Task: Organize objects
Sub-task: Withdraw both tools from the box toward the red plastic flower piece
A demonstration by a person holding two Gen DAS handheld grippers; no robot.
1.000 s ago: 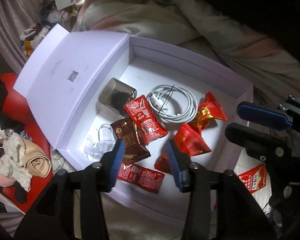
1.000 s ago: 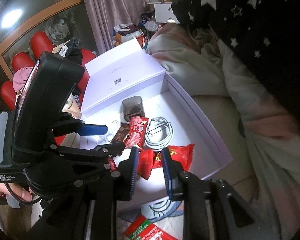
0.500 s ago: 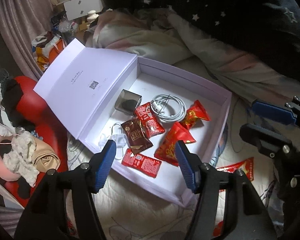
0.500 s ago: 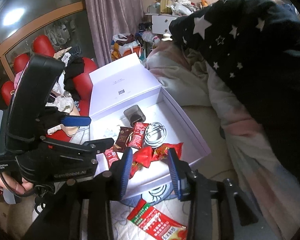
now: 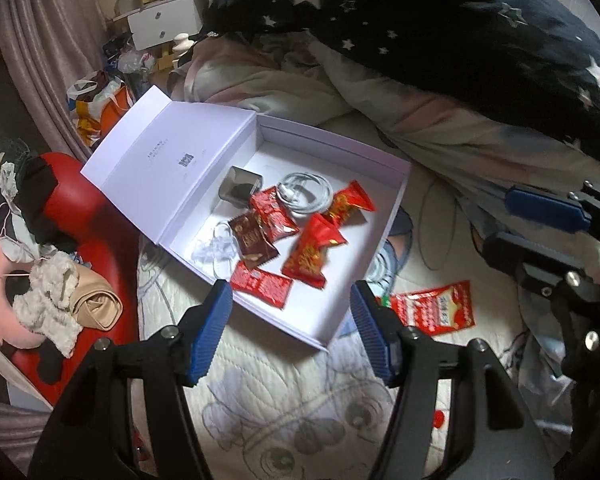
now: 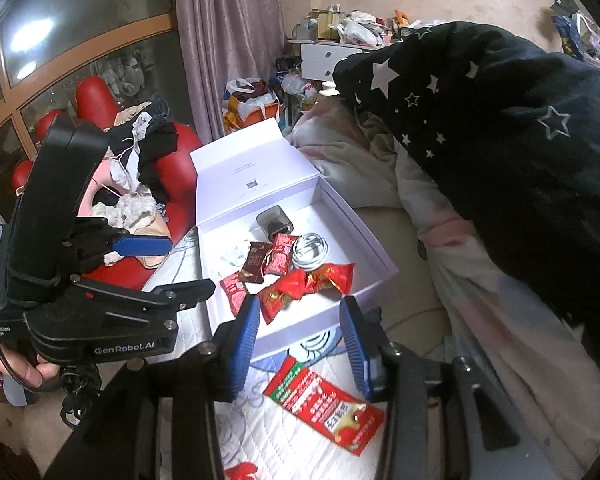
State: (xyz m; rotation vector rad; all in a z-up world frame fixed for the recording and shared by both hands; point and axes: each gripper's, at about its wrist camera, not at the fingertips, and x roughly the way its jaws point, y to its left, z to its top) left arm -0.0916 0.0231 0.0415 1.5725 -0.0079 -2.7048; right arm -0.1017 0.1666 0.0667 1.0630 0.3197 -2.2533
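Note:
An open white box point(image 5: 384, 184) point(image 6: 376, 256) lies on the bed. It holds several red snack packets point(image 5: 314, 248) point(image 6: 284, 292), a brown packet point(image 5: 254, 240), a coiled white cable point(image 5: 306, 192) point(image 6: 310, 250), a grey case point(image 5: 240, 186) and a clear plastic piece point(image 5: 216, 246). One red packet point(image 5: 432, 308) point(image 6: 324, 404) lies on the quilt outside the box. My left gripper point(image 5: 292, 332) is open and empty above the box's near edge. My right gripper point(image 6: 300, 344) is open and empty, above the loose packet.
The box lid point(image 5: 168, 160) stands open to the left. A red chair point(image 5: 80, 216) with clothes is at the left. Rumpled bedding and a dark star-print blanket point(image 5: 460, 40) lie behind the box. A white dresser point(image 6: 324, 56) stands at the back.
Both grippers have pulled up and back from the box and opened wider. The box contents stay in place. The loose red packet on the quilt has come fully into view.

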